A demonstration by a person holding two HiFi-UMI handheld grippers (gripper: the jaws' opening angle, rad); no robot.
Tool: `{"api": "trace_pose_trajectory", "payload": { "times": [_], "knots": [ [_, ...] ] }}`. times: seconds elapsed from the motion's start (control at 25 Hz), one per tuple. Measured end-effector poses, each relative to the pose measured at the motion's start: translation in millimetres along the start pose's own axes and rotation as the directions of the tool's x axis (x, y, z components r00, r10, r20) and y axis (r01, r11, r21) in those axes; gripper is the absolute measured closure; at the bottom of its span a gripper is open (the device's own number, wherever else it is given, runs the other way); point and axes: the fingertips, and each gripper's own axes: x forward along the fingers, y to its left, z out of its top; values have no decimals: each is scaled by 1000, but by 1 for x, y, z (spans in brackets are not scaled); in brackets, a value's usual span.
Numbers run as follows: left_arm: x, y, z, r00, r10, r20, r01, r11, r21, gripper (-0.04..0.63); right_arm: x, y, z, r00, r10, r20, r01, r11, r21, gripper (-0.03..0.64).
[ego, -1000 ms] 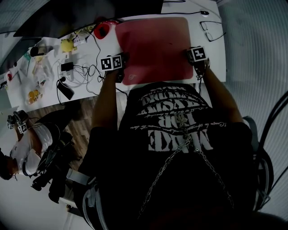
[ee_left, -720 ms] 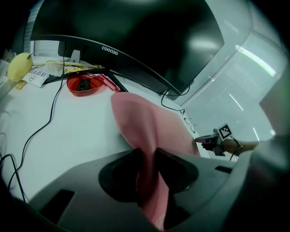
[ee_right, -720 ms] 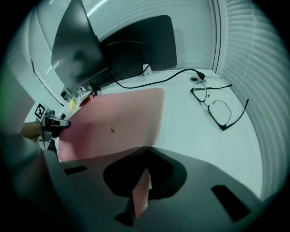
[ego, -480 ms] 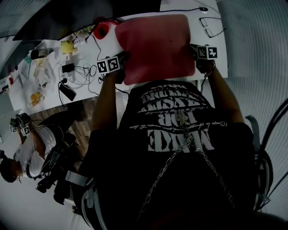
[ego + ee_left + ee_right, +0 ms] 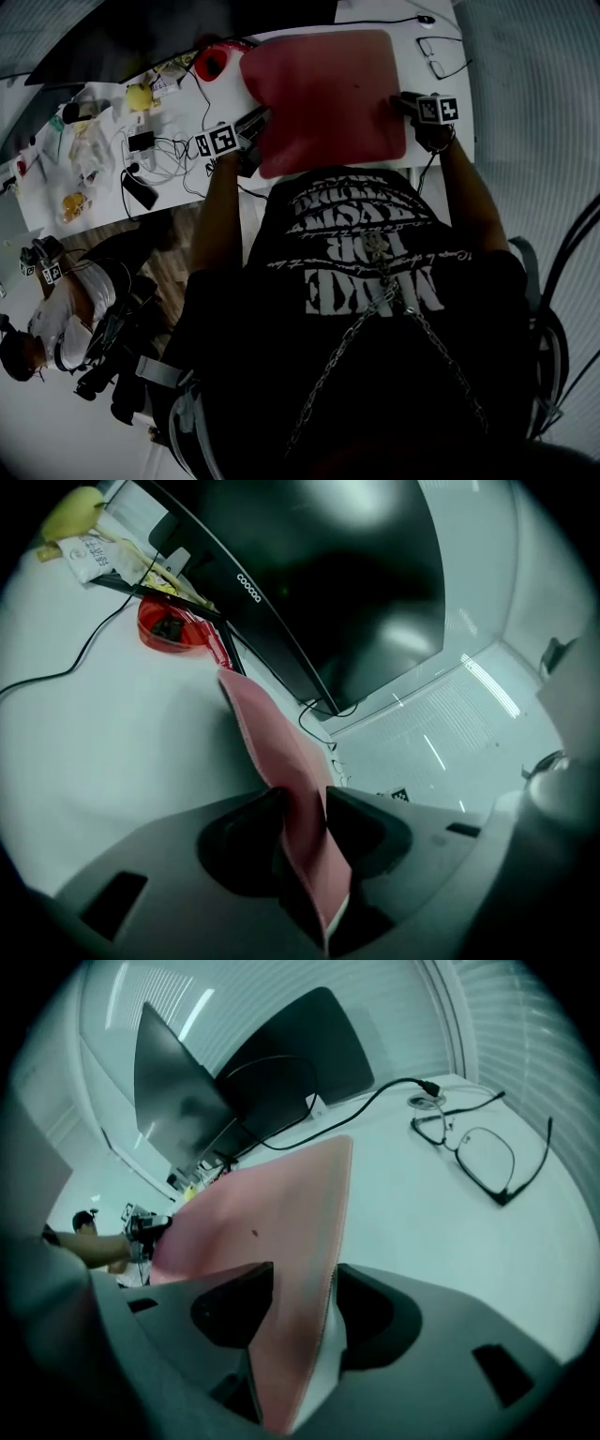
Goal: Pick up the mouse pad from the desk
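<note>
Mouse pad: the pink mouse pad (image 5: 323, 94) is over the white desk (image 5: 408, 42), right in front of me, with one gripper at each side edge.
Left gripper: my left gripper (image 5: 255, 124) pinches the pad's left edge. Its jaws have just opened a tiny bit.
Right gripper: my right gripper (image 5: 401, 101) has the right edge between its jaws. They have just been opening and stand wide, so I think they do not squeeze it.
Done: the left side is up.
Left to do: grab the right side tight and lift the whole pad. I cannot tell if its far edge touches the desk.
</note>
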Motion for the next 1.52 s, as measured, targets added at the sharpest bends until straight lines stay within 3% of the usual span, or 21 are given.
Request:
{"api": "trace_pose_trajectory", "payload": {
  "times": [0.2, 0.32, 0.44, 0.52, 0.68, 0.8, 0.92, 1.04, 1.12, 1.24, 1.32, 1.4, 1.52],
  "knots": [
    [-13, -12, 18, 989, -102, 107, 107, 993, -49, 456, -7, 12, 9, 978, 185, 96, -196, 973, 124, 383],
    [-3, -13, 11, 995, -86, 46, 87, 996, -10, 456, -12, 27, 13, 959, 265, 98, -275, 955, 107, 403],
    [8, -5, 3, 999, -52, -8, 52, 999, 3, 456, -8, 26, 10, 975, 218, 51, -220, 974, 43, 427],
    [9, -1, 1, 999, -33, -13, 33, 999, 1, 456, -5, 18, 7, 980, 192, 51, -195, 978, 74, 435],
    [9, 3, 0, 1000, -30, -8, 29, 999, -36, 456, -3, 17, -4, 960, 271, 62, -278, 928, 248, 434],
    [5, 13, -1, 1000, 15, 20, -14, 998, -60, 456, 1, 29, -24, 949, 315, -30, -300, 924, 236, 433],
    [-3, 26, 3, 997, 44, 60, -38, 994, -102, 456, 2, 30, -27, 951, 306, -50, -290, 934, 210, 433],
    [-4, 29, -2, 999, 40, 15, -38, 995, -97, 448, 2, 29, -28, 946, 322, -40, -306, 926, 220, 431],
    [-2, 25, -8, 999, 18, -33, -21, 995, -93, 448, -1, 31, -27, 933, 360, -12, -345, 901, 263, 431],
    [-1, 21, -15, 994, 24, -108, -27, 999, -27, 445, -4, 35, -25, 918, 396, 15, -384, 877, 289, 419],
    [0, 25, -17, 988, 61, -140, -56, 998, 41, 440, -4, 39, -26, 926, 377, -13, -365, 904, 224, 413],
    [0, 28, -14, 987, 73, -146, -66, 996, 53, 436, -5, 41, -27, 936, 351, -38, -341, 926, 162, 410],
    [-8, 41, -12, 979, 122, -165, -110, 991, 75, 436, -7, 41, -26, 939, 344, -25, -336, 929, 159, 410]
  ]
}}
